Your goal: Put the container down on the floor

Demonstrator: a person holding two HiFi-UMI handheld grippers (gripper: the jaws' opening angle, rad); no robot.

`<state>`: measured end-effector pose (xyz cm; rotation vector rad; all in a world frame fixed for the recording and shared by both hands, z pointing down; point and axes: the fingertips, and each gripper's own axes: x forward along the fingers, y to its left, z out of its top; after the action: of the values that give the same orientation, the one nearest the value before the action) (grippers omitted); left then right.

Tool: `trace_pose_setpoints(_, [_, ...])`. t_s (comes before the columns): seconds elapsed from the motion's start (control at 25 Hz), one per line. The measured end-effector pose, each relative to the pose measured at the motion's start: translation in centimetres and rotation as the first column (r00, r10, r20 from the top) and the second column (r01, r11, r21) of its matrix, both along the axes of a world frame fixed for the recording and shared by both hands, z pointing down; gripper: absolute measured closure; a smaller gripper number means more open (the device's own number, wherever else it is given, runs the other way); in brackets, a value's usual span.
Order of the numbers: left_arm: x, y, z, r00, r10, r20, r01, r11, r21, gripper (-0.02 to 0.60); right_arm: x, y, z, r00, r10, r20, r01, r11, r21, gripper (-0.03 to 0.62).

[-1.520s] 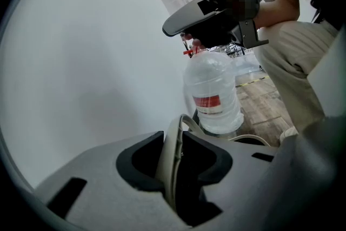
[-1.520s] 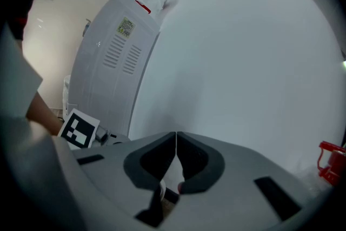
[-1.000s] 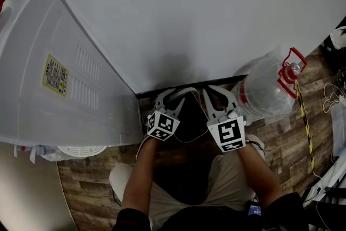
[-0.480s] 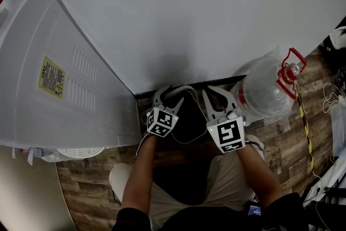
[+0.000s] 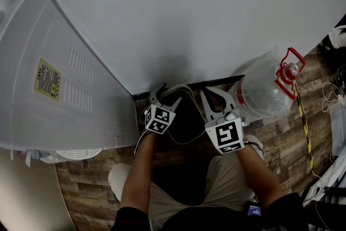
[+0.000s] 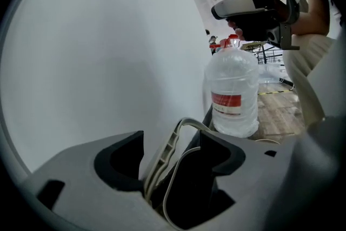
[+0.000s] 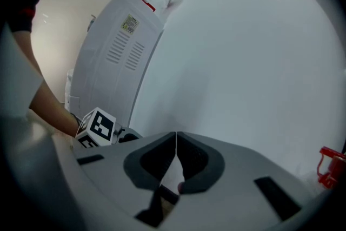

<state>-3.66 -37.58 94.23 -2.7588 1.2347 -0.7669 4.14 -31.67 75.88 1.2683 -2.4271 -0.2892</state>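
At the far left the water cooler [image 5: 59,78] is cut off by the frame edge, and the print on its yellow sticker [image 5: 47,76] is too small for me to read. My left gripper [image 5: 165,96] stands wide, its fingers having just been opening; the pale handle [image 6: 165,150] runs up between them but neither pad presses on it. The container [image 5: 181,113] sits low on the wooden floor [image 5: 281,132] against the foot of the wall [image 5: 189,19], between my two grippers. It is so dark that I cannot make out its shape or what is inside, and my forearms cover its near side. My right gripper [image 5: 216,96] has its fingers closed tip to tip. Whether a thin edge of the container is caught there I cannot tell. To the right stands the clear water jug [image 5: 259,89], just beside that gripper, and in the right gripper view only its red carrier [image 7: 330,165] shows at the edge. I count one cooler, one sticker, two grippers, one container with one handle, and one jug.
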Motion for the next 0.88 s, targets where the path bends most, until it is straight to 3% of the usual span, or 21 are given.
trace_pose_setpoints(0.44, [-1.3,-0.1,1.5,0.999,-0.045,0.017,0.046,0.999,-0.027,0.245,-0.3,0.2,0.3,0.998,-0.015,-0.061,0.016,1.000,0.006,0.563])
trace_pose_setpoints(0.88, [-1.6,0.0,2.1,0.998,-0.056,0.019,0.056,0.998,-0.039,0.245,-0.9,0.2,0.4,0.998,-0.041,-0.054,0.042,0.999,0.015,0.563])
